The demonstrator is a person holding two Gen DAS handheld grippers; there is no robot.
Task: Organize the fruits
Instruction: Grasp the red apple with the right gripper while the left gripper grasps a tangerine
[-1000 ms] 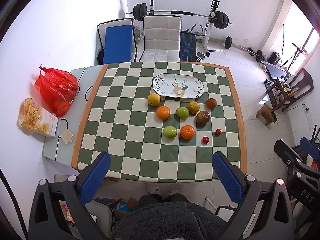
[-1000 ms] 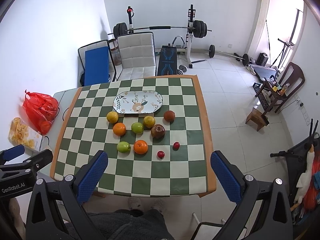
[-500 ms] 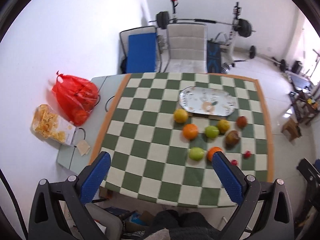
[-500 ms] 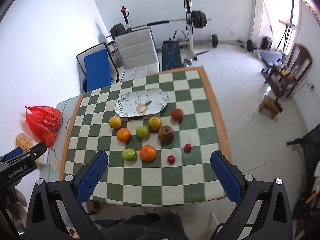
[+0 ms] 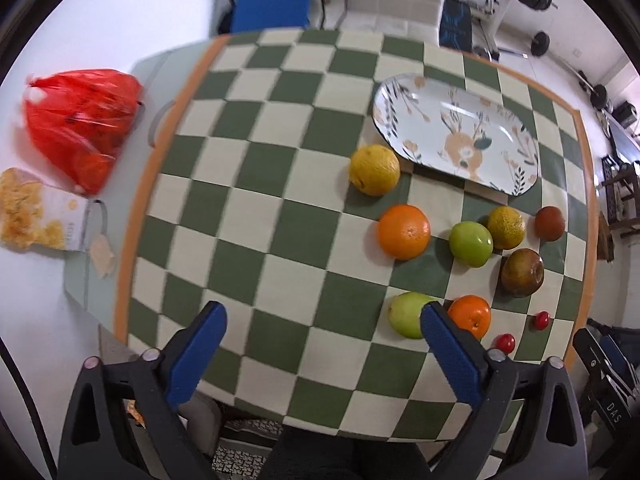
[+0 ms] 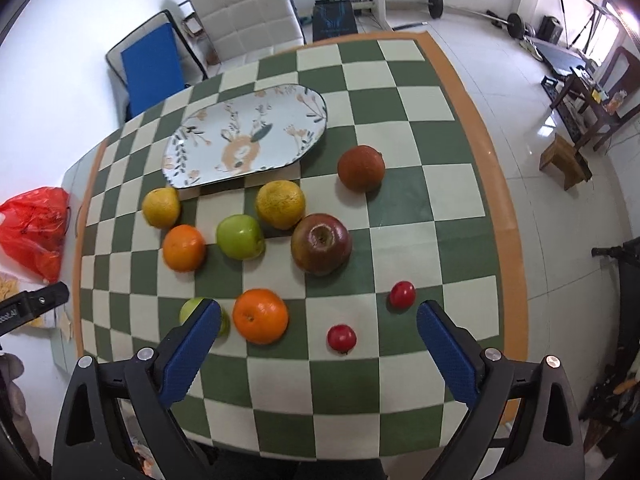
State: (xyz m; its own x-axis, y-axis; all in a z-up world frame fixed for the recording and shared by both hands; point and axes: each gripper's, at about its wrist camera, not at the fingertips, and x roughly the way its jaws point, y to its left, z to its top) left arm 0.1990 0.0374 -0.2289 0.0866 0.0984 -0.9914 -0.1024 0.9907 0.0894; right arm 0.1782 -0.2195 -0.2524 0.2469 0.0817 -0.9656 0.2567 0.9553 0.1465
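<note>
Nothing is sorted yet — the patterned plate (image 6: pixel 248 136) lies bare on the table (image 6: pixel 436 208), and all 10 fruits (image 6: pixel 320 244) sit loose just in front of it. Both the left gripper (image 5: pixel 324 356) and right gripper (image 6: pixel 318 350) hover with jaws released, holding nothing.

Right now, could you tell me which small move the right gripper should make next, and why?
Probably lower the open right gripper onto the near orange: it lies almost between the fingers, no fruit is held, and the plate is bare.
</note>
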